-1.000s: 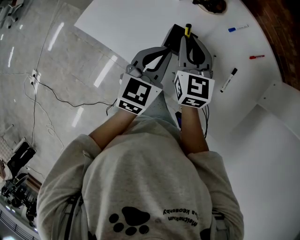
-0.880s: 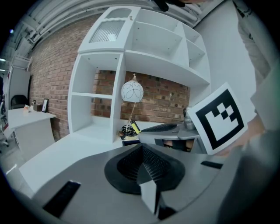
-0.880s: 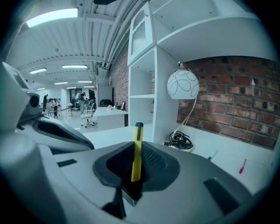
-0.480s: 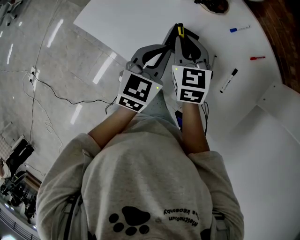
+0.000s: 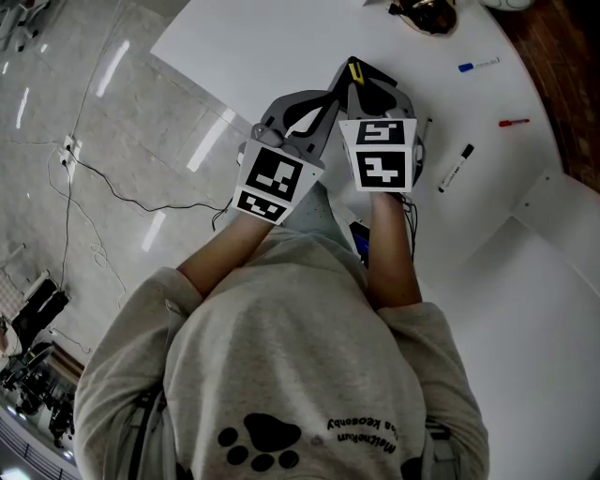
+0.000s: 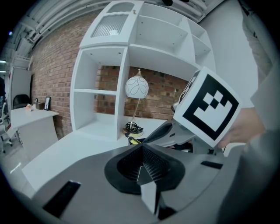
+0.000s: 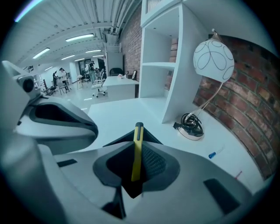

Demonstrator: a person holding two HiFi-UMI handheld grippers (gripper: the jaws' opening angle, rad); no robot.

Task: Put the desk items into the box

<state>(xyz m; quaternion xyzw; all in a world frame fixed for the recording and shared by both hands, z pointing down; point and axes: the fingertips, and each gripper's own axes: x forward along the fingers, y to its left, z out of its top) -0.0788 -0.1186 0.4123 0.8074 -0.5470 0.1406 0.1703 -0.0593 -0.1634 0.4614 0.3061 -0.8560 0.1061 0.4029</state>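
Observation:
A yellow pen [image 7: 137,151] with a black tip stands upright between the pads of my right gripper [image 7: 136,168], which is shut on it. In the head view the pen [image 5: 357,67] pokes out past that gripper [image 5: 362,81], over a black box-like thing [image 5: 377,77] that the grippers largely hide. My left gripper [image 5: 334,92] lies close beside it on the left. Its jaws [image 6: 142,164] are shut with nothing between them. The left gripper view shows the right gripper's marker cube [image 6: 210,107] close by at the right.
On the white desk [image 5: 281,47] lie a blue marker [image 5: 477,66], a red pen [image 5: 513,122] and a black marker [image 5: 457,165], to the right. A lamp base with coiled cable [image 5: 424,13] stands at the back. The desk's edge runs diagonally at the left, above the floor.
My right gripper has tipped downward, so its marker cube now faces the head camera more squarely, and the yellow pen has shifted slightly left. The left gripper has stayed put.

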